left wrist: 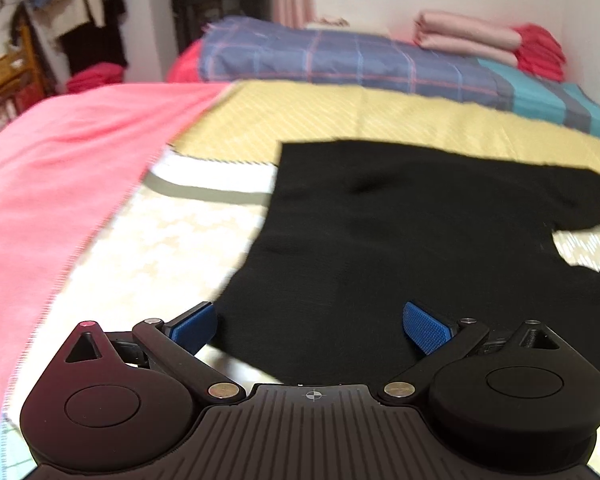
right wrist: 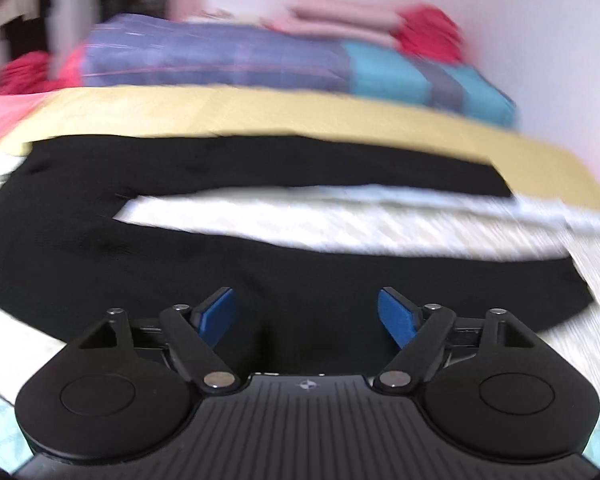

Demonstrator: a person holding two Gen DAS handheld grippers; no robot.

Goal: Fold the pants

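Observation:
Black pants (left wrist: 400, 232) lie flat on the bed. In the left wrist view I see the waist end, with the gap between the legs at the right edge. My left gripper (left wrist: 308, 326) is open just above the pants' near edge, holding nothing. In the right wrist view the pants (right wrist: 148, 248) show both legs spread apart with pale bedding between them. My right gripper (right wrist: 306, 312) is open over the near leg, holding nothing. The right view is blurred.
A pink blanket (left wrist: 60, 184) covers the bed's left side. A yellow sheet (left wrist: 360, 116) lies behind the pants. A folded plaid quilt (left wrist: 340, 60) and stacked pink and red cloths (left wrist: 488, 40) sit at the back by the wall. Clothes hang at far left (left wrist: 84, 4).

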